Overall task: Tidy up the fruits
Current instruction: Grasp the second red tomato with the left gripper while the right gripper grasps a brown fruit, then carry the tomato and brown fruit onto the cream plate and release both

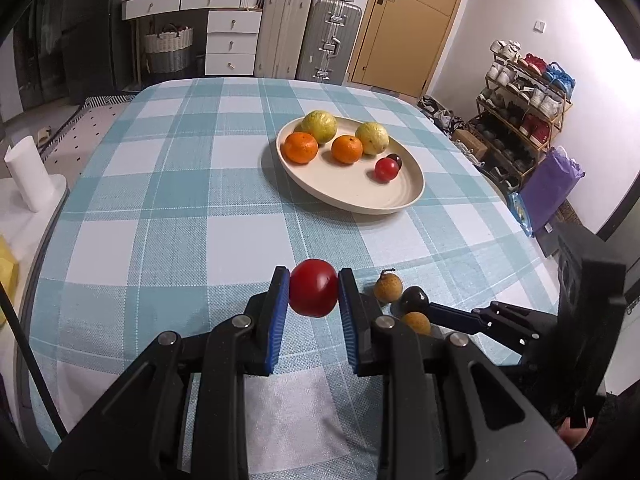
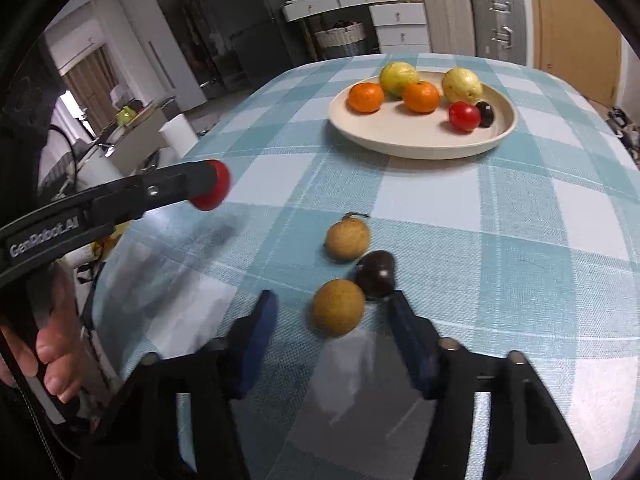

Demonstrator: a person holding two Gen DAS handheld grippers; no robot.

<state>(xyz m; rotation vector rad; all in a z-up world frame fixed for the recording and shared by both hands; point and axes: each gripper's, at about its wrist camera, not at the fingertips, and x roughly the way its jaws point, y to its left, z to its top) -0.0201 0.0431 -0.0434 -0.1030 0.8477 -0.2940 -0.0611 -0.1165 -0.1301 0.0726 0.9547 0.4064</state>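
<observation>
Checked tablecloth [image 1: 168,184] in teal and white across the whole table. On its far half, a cream plate [image 1: 352,196], holding two yellow-green guavas [image 1: 319,125] at the back, two oranges [image 1: 301,147] in front of them, and toward the right rim a red tomato [image 1: 386,169] touching a dark plum [image 1: 395,159].

Near edge, left claw [image 1: 314,292] pinching a second red tomato [image 1: 313,293] between blue pads [image 1: 280,312], one on each side of the fruit, tomato lifted clear of the cloth and well apart from the plate. From the right wrist view, same claw [image 2: 208,192] at left, tomato [image 2: 212,191] at its tip above the cloth.

Right claw [image 2: 332,320] spread wide, low over the cloth, holding nothing. Between its pads [image 2: 260,332], a brown round fruit [image 2: 338,313], nearer the right pad than the left, touching neither as far as can be told. Just beyond, a dark plum [image 2: 375,274] touching that brown fruit, close to the right fingertip. Farther still, a second brown fruit [image 2: 347,238] with a short stem, beside the plum, outside the jaws.

Same trio in the left wrist view, just right of the left claw: brown fruit [image 1: 387,287], plum [image 1: 414,299], brown fruit [image 1: 416,322].
</observation>
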